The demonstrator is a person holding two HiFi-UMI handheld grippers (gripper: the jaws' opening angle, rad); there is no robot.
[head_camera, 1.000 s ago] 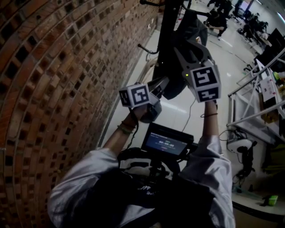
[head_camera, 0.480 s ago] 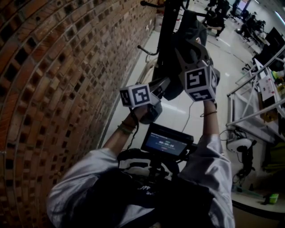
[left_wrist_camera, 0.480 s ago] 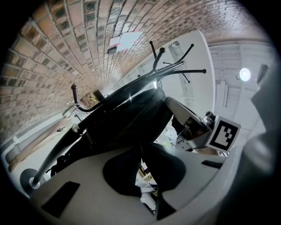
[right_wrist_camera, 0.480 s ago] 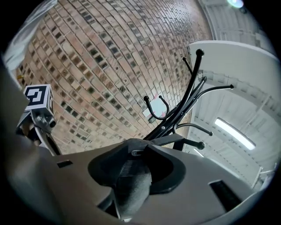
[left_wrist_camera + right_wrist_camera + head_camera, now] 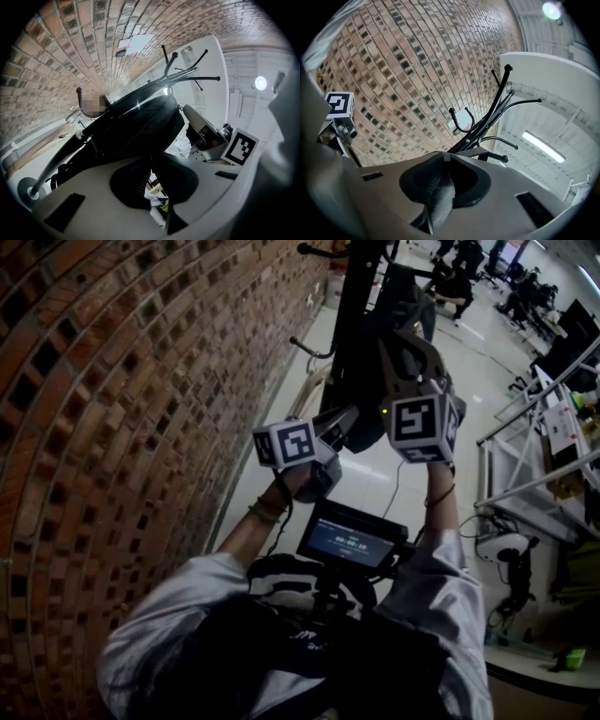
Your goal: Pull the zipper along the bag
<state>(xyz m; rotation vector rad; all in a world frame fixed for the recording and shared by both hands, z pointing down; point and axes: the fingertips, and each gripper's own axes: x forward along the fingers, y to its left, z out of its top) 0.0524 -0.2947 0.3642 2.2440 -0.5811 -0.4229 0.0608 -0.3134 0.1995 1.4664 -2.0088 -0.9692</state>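
Left gripper [image 5: 151,161] pinched the bag [image 5: 136,126]. Right gripper [image 5: 443,164] had just closed on a dark strip [image 5: 438,197], probably the zipper pull — apparently the whole pull remained.

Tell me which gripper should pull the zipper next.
Right, probably. On the right gripper the jaws have just been closing on a small grey piece, likely the pull. The left gripper pinches the bag, steadying it.
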